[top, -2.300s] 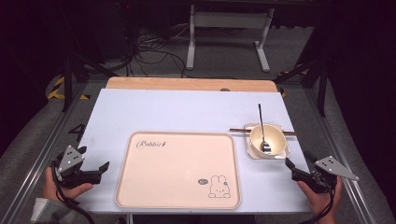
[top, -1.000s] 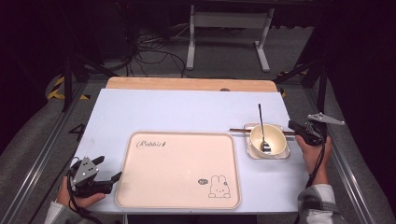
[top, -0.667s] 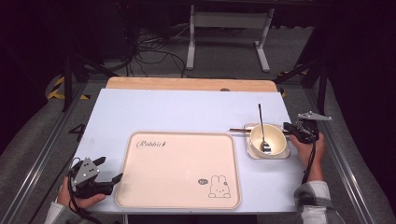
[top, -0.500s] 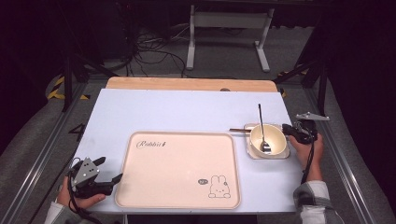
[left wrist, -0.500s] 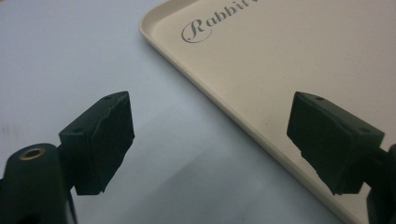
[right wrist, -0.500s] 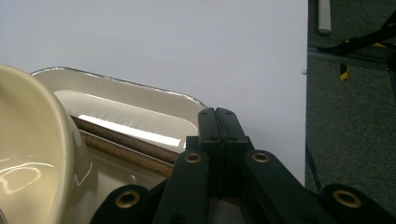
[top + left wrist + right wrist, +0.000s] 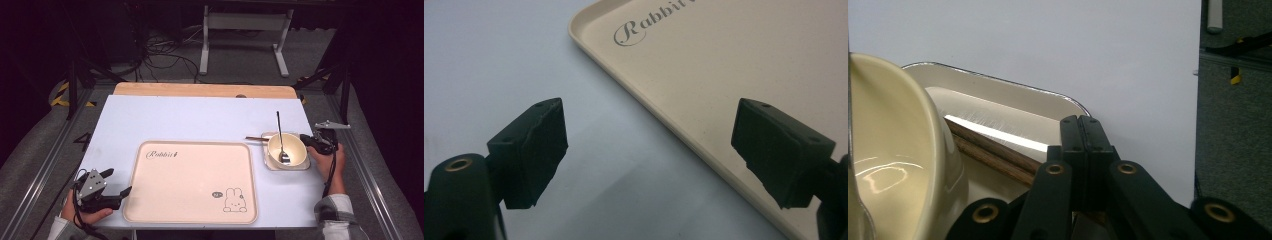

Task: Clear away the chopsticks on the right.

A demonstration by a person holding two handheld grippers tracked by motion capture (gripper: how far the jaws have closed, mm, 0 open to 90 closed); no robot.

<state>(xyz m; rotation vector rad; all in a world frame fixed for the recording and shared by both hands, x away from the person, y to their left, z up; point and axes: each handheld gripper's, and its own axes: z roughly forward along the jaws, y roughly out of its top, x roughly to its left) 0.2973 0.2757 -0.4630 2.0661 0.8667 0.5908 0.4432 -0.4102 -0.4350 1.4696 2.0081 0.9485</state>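
Note:
A cream tray (image 7: 190,180) printed with "Rabbit" and a rabbit drawing lies at the table's front middle. My left gripper (image 7: 119,181) rests open beside its front left corner. In the left gripper view the left gripper (image 7: 649,145) has its jaws wide apart over the tray's rim (image 7: 684,132), gripping nothing. To the right, a small white plate (image 7: 267,162) carries a cream bowl (image 7: 295,150) with a spoon (image 7: 280,135) and dark chopsticks (image 7: 255,138). My right gripper (image 7: 304,137) sits shut at the plate's right edge. In the right gripper view the right gripper (image 7: 1080,122) is over the chopsticks (image 7: 993,152), beside the bowl (image 7: 893,130).
The table has a pale blue top (image 7: 200,117) and a wooden strip (image 7: 200,90) along its far edge. Metal rails run down both sides, and dark floor with cables and a stand lies beyond. The plate's rim (image 7: 998,82) is close to the table's right edge.
My right gripper has come up from the table's front right corner to the plate's right edge. The left gripper has shifted right and nearer, to the tray's corner. Both have barely moved lately.

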